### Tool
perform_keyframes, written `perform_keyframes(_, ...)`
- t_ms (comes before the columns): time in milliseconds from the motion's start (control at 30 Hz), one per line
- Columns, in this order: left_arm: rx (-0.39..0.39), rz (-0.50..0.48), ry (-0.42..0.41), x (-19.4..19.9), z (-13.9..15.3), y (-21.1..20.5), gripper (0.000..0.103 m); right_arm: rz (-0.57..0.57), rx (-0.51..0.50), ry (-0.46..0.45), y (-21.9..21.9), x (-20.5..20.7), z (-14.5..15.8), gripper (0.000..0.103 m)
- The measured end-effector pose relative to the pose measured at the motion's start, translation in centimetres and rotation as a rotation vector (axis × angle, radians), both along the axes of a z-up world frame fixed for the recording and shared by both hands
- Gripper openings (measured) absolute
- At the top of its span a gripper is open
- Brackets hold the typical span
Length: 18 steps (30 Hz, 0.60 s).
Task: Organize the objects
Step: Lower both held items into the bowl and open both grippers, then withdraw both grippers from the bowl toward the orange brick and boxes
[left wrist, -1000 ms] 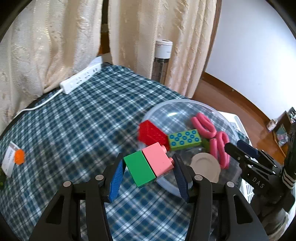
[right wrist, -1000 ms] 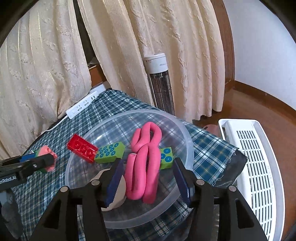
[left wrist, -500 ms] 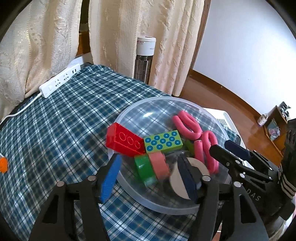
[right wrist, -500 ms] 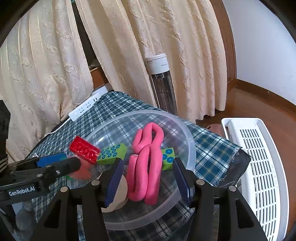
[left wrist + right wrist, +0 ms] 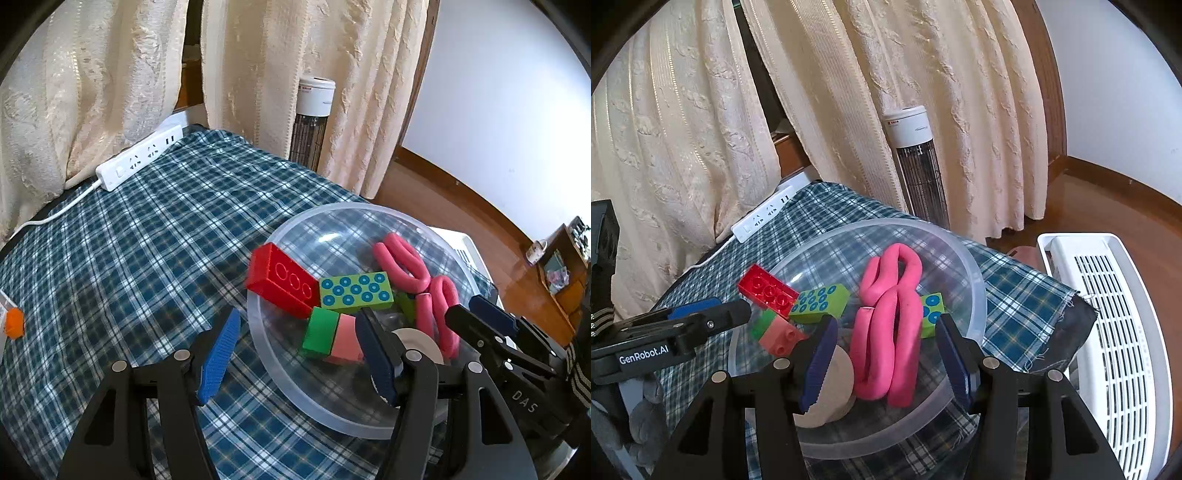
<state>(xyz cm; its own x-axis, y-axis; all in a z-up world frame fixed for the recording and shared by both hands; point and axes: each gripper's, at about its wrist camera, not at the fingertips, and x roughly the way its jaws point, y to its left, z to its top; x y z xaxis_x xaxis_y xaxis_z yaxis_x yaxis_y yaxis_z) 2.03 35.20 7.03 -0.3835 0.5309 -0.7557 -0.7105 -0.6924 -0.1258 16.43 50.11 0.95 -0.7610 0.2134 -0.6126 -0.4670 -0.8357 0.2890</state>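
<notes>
A clear plastic bowl (image 5: 258, 343) (image 5: 975, 280) stands on the blue checked tablecloth. In it lie a red brick (image 5: 280, 280), a green brick with blue dots (image 5: 354, 291), pink foam loops (image 5: 886, 332), a white disc (image 5: 834, 391) and a joined green-and-pink block (image 5: 328, 336) (image 5: 775, 332). My left gripper (image 5: 297, 356) (image 5: 720, 310) hovers open at the bowl's near left rim, and the green-and-pink block lies free just past its fingertips. Over the bowl's right side my right gripper (image 5: 886, 363) (image 5: 491, 325) is open, with the pink loops below it, untouched.
A white power strip (image 5: 140, 162) lies at the table's far edge under cream curtains. A white tower heater (image 5: 916, 166) stands behind the table. A white slatted unit (image 5: 1108, 332) is on the floor to the right. A small orange piece (image 5: 14, 323) sits at the far left.
My left gripper carried the green-and-pink block over the bowl and opened. The block now lies in the bowl. The right gripper stayed where it was.
</notes>
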Motion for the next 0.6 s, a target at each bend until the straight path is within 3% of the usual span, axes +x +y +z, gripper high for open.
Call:
perform_keyframes(233, -0.017, 0.018, -0.006, -0.2, -0.1, -0.4, 0.066, -0.006, 0.0, -0.001, 0.0, 0.0, 0.0, 0.059)
perform_keyframes(600, -0.005, 0.079, -0.023, -1.0, -0.1, -3.0, 0.074, -0.017, 0.0, 0.013, -0.8, -0.5, 0.6, 0.069)
